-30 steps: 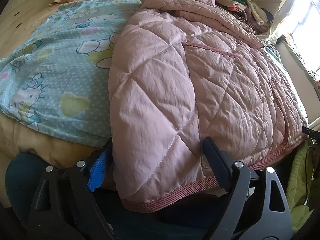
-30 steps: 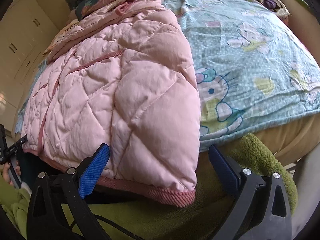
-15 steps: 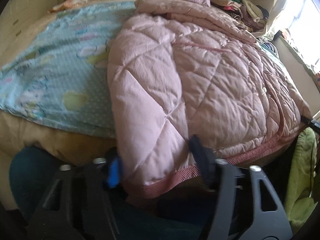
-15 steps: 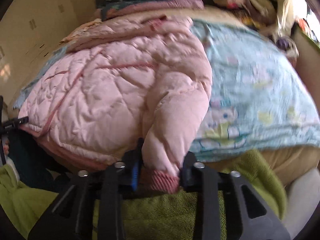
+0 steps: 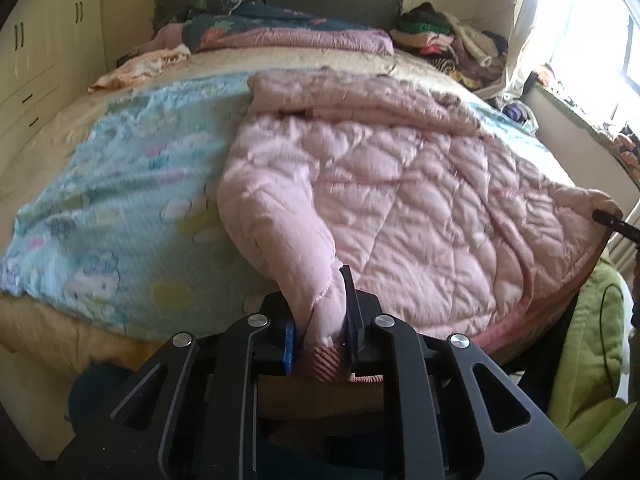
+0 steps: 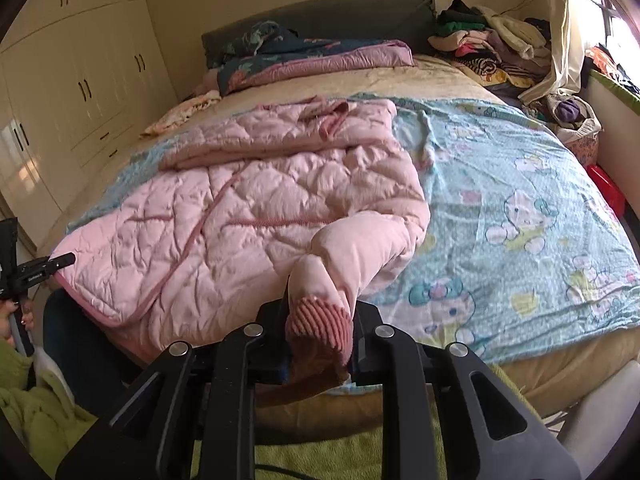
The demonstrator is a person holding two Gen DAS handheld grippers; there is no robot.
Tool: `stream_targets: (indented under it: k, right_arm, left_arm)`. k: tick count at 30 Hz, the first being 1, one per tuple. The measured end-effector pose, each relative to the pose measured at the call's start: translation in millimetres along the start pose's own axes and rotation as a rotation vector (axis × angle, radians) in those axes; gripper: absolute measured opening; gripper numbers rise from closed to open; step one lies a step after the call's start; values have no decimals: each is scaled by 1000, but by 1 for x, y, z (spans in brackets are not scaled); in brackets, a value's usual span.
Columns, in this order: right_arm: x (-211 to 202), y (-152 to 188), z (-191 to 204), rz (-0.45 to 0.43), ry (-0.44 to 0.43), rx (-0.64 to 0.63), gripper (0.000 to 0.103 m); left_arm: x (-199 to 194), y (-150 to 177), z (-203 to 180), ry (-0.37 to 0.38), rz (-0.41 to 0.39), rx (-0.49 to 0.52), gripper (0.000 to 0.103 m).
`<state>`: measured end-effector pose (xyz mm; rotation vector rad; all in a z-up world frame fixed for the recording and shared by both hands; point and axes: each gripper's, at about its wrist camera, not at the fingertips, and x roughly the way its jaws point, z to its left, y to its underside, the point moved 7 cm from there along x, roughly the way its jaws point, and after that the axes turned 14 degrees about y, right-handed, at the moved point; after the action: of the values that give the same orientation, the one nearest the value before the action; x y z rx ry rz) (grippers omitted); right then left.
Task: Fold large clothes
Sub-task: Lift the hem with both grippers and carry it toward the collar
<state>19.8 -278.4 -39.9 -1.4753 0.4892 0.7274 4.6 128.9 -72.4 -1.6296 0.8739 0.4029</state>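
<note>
A pink quilted jacket [image 5: 392,200] lies spread on the bed [image 5: 48,328], over its blue cartoon sheet [image 6: 520,208]; the left hand-held gripper [image 5: 320,336] pinches one ribbed hem corner, the right hand-held gripper [image 6: 320,332] pinches the other, both at the bed's near edge

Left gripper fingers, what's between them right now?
In the left wrist view, the left gripper is closed on the pink quilted jacket, with its ribbed hem bunched between the fingers.

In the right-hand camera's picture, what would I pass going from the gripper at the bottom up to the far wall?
right gripper clamped on the ribbed cuff → pink quilted jacket → beige bedspread → rolled purple quilt → dark headboard
</note>
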Motion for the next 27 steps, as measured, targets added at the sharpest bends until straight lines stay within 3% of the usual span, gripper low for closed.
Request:
stream_targets:
  k: [16,27]
  right_arm:
    - [-5,-44,-10,-67,-40,113,17]
    - [-14,-71,-8,-120,-40,109,16]
  left_arm:
    - [-11,-68,0,23,-144,8,10]
    - [-18,-95,-1,27,-192,19,11]
